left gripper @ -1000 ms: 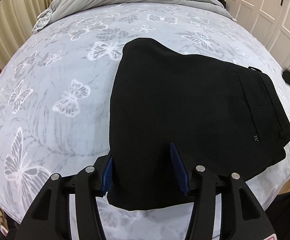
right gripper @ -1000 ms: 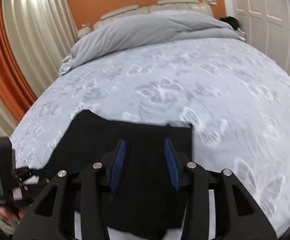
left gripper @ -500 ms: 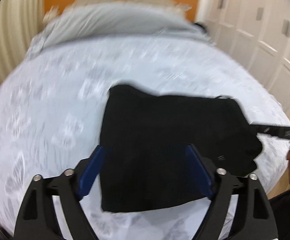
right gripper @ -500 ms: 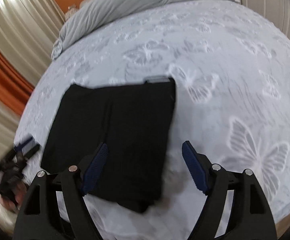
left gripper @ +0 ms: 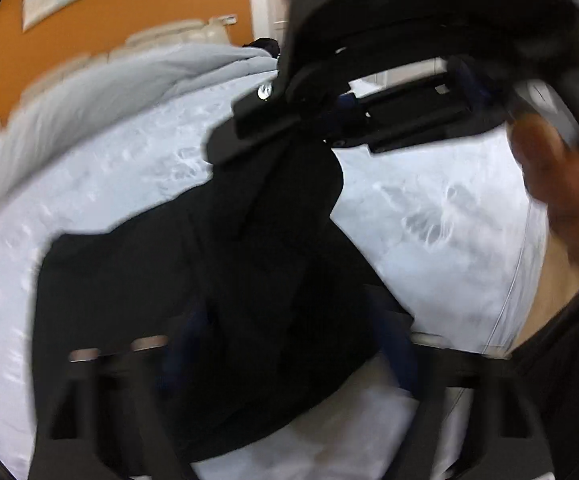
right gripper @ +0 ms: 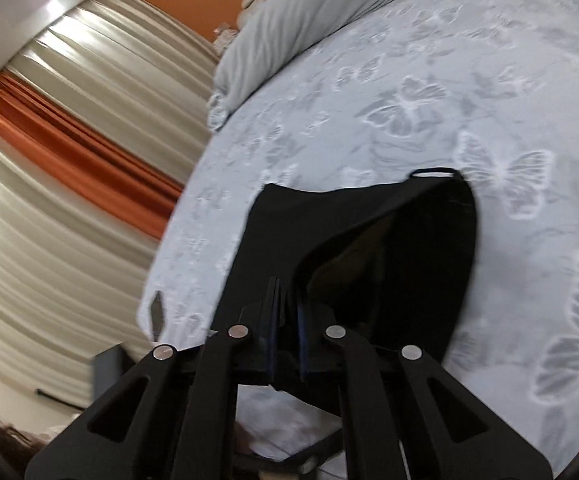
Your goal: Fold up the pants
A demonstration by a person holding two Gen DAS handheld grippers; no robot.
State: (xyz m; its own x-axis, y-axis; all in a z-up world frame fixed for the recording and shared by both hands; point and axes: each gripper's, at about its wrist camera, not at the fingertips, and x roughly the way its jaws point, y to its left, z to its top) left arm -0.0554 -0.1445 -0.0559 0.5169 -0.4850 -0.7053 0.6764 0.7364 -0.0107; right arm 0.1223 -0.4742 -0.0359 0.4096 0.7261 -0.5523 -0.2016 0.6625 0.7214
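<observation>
Your right gripper (right gripper: 285, 320) has its blue-padded fingers (right gripper: 270, 320) drawn close together, pinching an edge of the black pants (right gripper: 401, 248) and lifting it into a tented fold above the butterfly-print bedspread (right gripper: 429, 92). The rest of the garment lies flat on the bed. A grey duvet (right gripper: 309, 20) sits bunched near the head, with cream and orange curtains (right gripper: 69, 152) at left.

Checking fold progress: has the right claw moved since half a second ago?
Yes. The right claw has closed on the pants near edge, lifting it off the butterfly sheet.
</observation>
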